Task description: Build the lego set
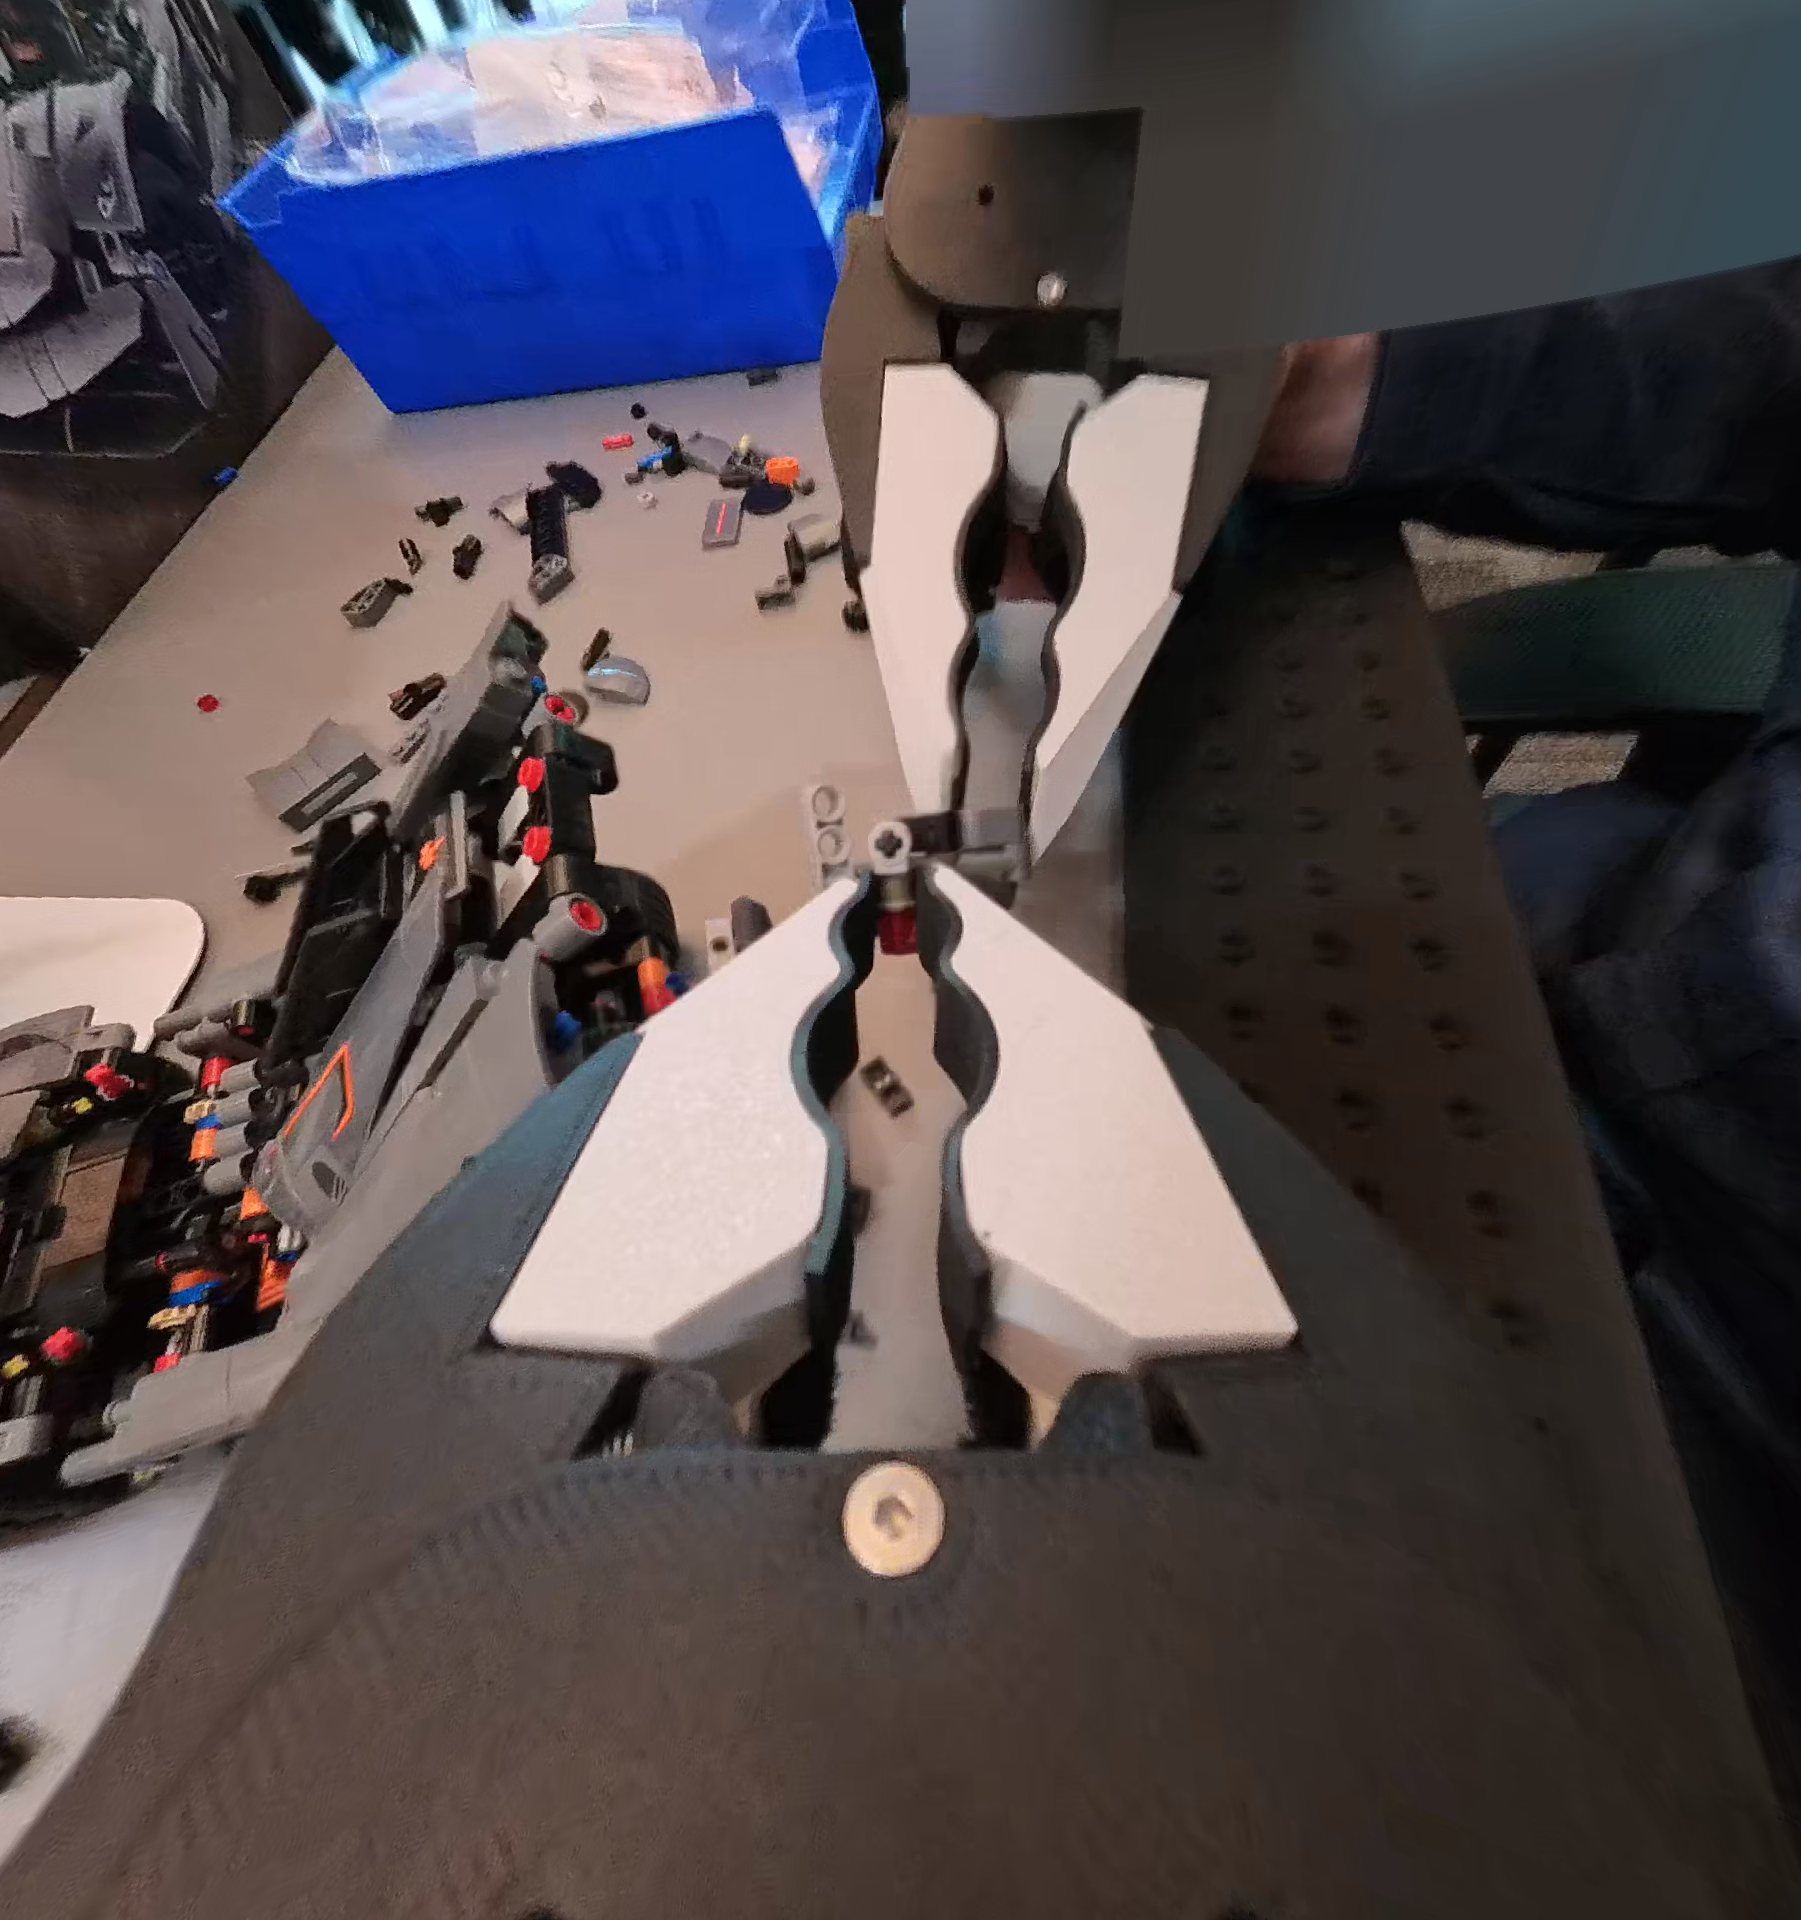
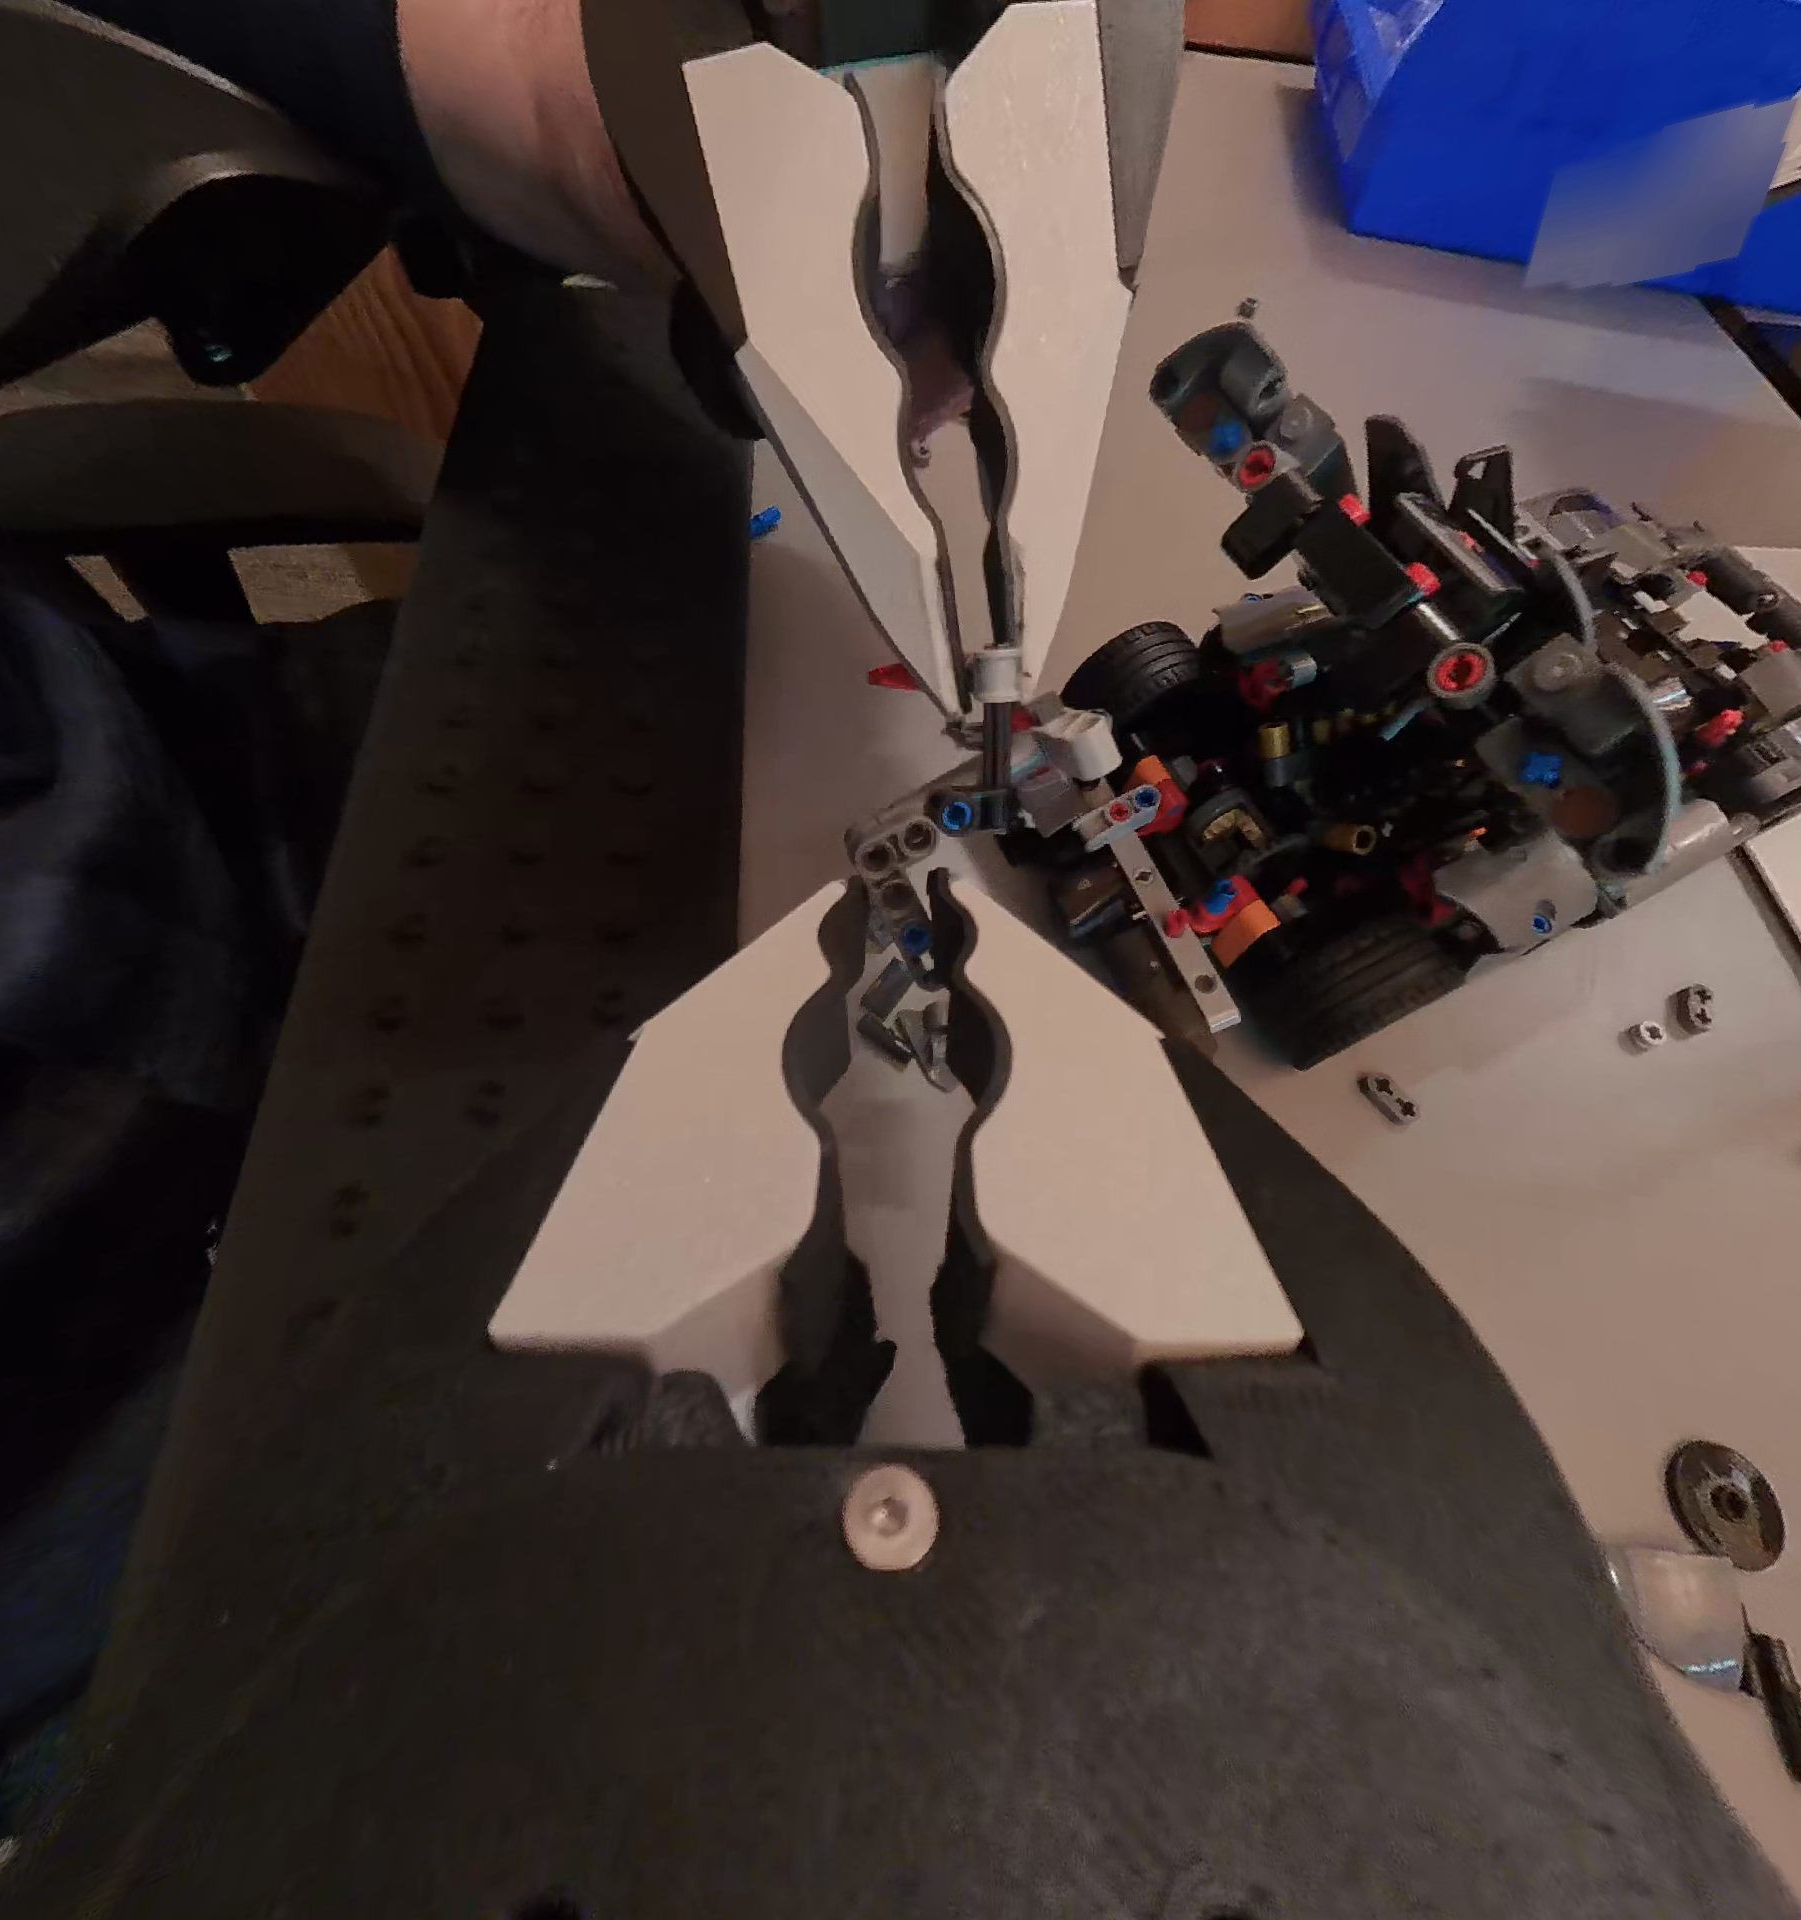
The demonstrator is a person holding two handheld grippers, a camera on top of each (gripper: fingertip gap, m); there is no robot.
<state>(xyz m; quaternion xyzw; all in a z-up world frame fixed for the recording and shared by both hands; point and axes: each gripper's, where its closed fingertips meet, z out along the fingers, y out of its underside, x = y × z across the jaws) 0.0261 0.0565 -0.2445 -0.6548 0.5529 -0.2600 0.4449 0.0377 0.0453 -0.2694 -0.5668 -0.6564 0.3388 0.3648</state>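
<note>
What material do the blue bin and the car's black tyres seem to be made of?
The blue rectangular bin looks like hard, glossy plastic: its rim reflects light. The black ribbed tyres on the partly built car look like matte rubber with fine tread grooves, though soft plastic is possible.

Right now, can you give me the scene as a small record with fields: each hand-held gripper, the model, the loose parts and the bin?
left hand-held gripper: shut on a black axle with a grey bush
right hand-held gripper: shut on a grey beam with blue pins
axle: meets the beam tip to tip
car model: on the table, partly built
loose parts: scattered on the table
blue bin: behind the parts
</note>
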